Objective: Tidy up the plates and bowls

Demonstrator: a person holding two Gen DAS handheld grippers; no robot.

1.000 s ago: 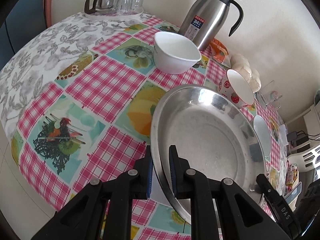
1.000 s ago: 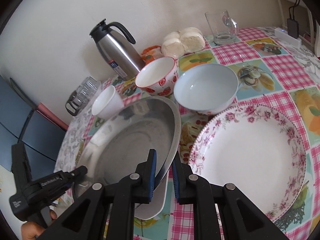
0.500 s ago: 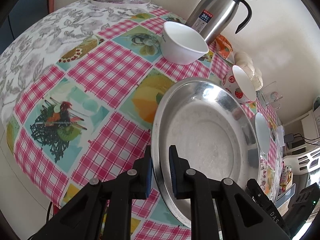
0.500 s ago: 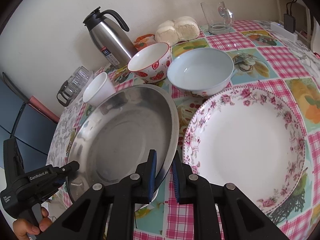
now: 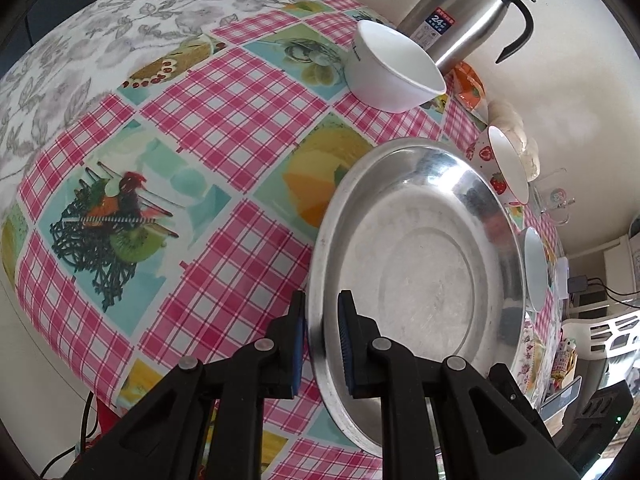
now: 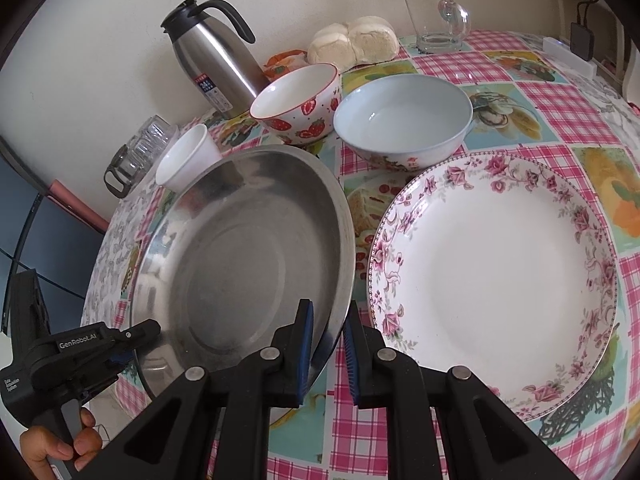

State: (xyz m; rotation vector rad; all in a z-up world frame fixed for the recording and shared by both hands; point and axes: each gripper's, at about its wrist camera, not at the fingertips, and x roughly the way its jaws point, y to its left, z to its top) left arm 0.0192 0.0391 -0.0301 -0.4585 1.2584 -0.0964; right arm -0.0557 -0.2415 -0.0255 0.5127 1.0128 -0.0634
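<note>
Left gripper (image 5: pixel 322 346): pinches the near rim of the steel plate (image 5: pixel 424 280).
Right gripper (image 6: pixel 328 356): pinches the same plate's opposite rim; the plate is held tilted above the tablecloth (image 5: pixel 224 120).
Beside: floral plate (image 6: pixel 496 276), empty, just right of the steel plate.
Beyond: blue bowl (image 6: pixel 404 118), strawberry bowl (image 6: pixel 298 106), white bowl (image 5: pixel 394 70), all empty.
Behind: flask (image 6: pixel 212 66), buns (image 6: pixel 354 44), glass mug (image 6: pixel 438 20).

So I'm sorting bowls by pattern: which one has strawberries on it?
The strawberry bowl, between the thermos and the pale blue bowl; the third bowl is plain white.
</note>
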